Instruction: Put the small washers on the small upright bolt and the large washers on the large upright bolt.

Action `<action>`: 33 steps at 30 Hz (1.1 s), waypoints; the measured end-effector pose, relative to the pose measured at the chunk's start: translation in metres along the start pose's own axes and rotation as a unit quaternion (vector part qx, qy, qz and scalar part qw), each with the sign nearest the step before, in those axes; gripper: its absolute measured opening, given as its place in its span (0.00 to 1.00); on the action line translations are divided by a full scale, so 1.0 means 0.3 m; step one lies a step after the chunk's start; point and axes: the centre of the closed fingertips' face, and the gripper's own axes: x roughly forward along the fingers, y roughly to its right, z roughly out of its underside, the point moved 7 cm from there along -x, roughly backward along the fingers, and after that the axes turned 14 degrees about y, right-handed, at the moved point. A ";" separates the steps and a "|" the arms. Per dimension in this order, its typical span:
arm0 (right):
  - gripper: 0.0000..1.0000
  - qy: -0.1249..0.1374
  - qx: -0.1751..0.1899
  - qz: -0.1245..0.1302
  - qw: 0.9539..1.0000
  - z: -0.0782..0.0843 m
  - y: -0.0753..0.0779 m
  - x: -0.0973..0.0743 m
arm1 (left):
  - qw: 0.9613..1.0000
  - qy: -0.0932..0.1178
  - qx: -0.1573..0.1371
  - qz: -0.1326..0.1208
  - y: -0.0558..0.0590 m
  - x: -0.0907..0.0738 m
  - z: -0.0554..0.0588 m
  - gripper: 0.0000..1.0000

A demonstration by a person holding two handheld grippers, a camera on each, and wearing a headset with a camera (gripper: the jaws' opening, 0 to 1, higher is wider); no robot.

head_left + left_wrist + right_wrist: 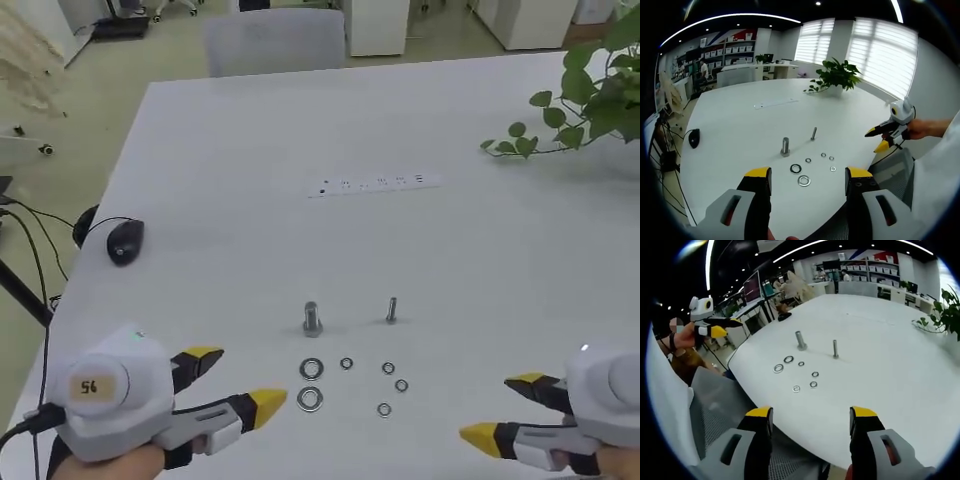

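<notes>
lg bolt [311,317], sm bolt [391,310] upright — washers [311,369] loose

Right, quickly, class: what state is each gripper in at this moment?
Left gripper: open, holding nothing.
Right gripper: open, holding nothing.

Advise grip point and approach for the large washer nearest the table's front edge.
Probably the rim: one jaw in the hole, one outside the near large washer, tongs coming down from above. It lies flat on the table, so no edge stands up for a sideways pinch. The open left tongs sit closest.
</notes>
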 end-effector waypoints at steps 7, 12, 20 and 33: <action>0.59 -0.007 -0.007 -0.008 1.000 -0.010 0.014 0.019 | 1.000 -0.004 0.005 0.000 -0.005 -0.006 0.000 0.59; 0.54 -0.016 -0.022 -0.017 0.999 -0.011 0.032 0.053 | 1.000 -0.005 0.005 -0.002 -0.005 -0.014 0.003 0.59; 0.42 -0.046 -0.048 -0.035 0.997 -0.012 0.055 0.154 | 1.000 -0.001 0.000 -0.009 -0.008 -0.029 0.010 0.58; 0.29 -0.081 -0.113 -0.077 0.987 -0.016 0.049 0.345 | 1.000 0.001 0.001 -0.013 -0.005 -0.027 0.009 0.57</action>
